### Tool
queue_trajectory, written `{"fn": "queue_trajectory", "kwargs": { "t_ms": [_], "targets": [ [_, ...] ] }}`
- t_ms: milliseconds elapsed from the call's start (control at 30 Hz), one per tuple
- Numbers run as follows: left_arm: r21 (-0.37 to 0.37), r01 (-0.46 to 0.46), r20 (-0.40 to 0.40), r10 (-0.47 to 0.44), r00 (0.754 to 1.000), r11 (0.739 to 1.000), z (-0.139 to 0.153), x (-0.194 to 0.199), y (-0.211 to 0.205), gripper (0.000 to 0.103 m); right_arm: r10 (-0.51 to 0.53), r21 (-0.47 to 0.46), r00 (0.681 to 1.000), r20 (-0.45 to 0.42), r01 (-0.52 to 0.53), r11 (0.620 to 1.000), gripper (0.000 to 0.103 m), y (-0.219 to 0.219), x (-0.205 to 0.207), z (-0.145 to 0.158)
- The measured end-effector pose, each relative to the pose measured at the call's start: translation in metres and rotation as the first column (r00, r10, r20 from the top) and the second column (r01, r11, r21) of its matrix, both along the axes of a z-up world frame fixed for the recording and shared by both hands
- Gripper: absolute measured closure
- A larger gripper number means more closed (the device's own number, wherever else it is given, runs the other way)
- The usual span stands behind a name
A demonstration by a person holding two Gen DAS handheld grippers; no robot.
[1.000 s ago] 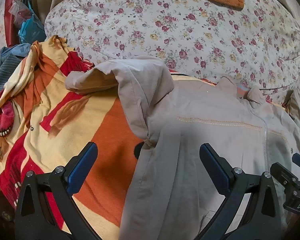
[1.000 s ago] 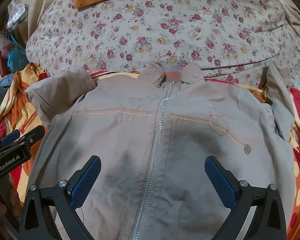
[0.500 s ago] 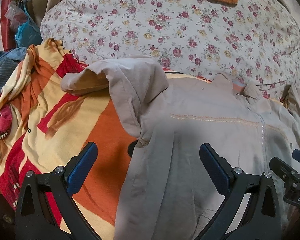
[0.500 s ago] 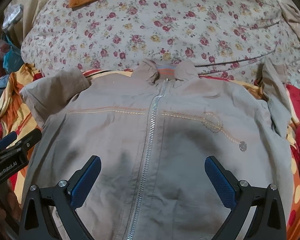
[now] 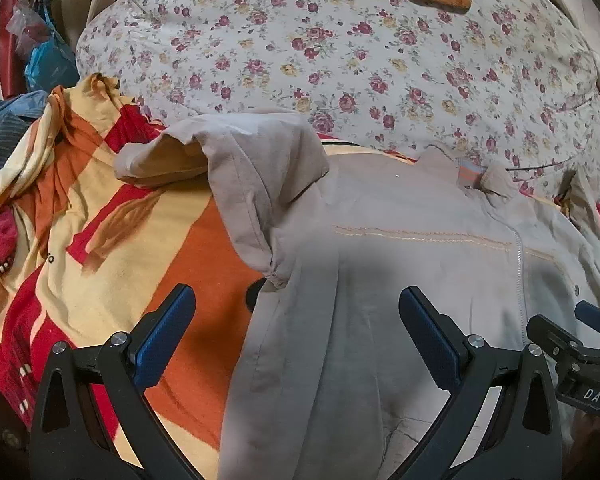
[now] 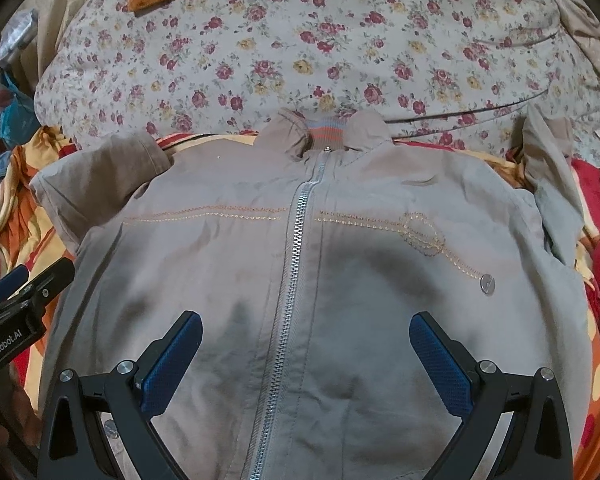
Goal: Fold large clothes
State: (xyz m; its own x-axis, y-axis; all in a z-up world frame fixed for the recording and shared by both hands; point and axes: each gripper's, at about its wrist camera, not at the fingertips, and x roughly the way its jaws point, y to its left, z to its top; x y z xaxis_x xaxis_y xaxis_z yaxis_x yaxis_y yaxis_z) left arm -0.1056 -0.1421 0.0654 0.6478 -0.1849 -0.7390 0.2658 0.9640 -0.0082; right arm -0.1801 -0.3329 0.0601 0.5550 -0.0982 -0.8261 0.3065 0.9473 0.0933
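Both views have slid a little over the past second, so the jacket (image 6: 300, 280) sits slightly lower and more centred in the right wrist view, while its lie on the bed has not changed. It lies front up and zipped on the orange, red and yellow blanket (image 5: 112, 248), collar (image 6: 328, 136) towards the floral quilt (image 6: 300, 40). Its left-hand sleeve (image 5: 236, 160) is bunched and folded back over the shoulder; the other sleeve (image 6: 552, 172) is crumpled at the far right. The left gripper (image 5: 296, 320) hovers spread wide over the jacket's side edge, gripping nothing. The right gripper (image 6: 306, 344) hovers equally spread over the zipper (image 6: 296, 260), its 2 fingers either side and empty. A blue plastic bag (image 5: 48, 64) sits at far left, contents unclear.
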Motion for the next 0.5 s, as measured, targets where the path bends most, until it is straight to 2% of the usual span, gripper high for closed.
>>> {"fn": "queue_trajectory", "kwargs": {
  "t_ms": [500],
  "targets": [
    [0.012, 0.000, -0.001, 0.000, 1.000, 1.000, -0.0018, 0.0002, -0.0022, 0.001, 0.019, 0.001, 1.000, 0.009, -0.019, 1.000, 0.000, 0.0049, 0.0005, -0.0027]
  ]
}}
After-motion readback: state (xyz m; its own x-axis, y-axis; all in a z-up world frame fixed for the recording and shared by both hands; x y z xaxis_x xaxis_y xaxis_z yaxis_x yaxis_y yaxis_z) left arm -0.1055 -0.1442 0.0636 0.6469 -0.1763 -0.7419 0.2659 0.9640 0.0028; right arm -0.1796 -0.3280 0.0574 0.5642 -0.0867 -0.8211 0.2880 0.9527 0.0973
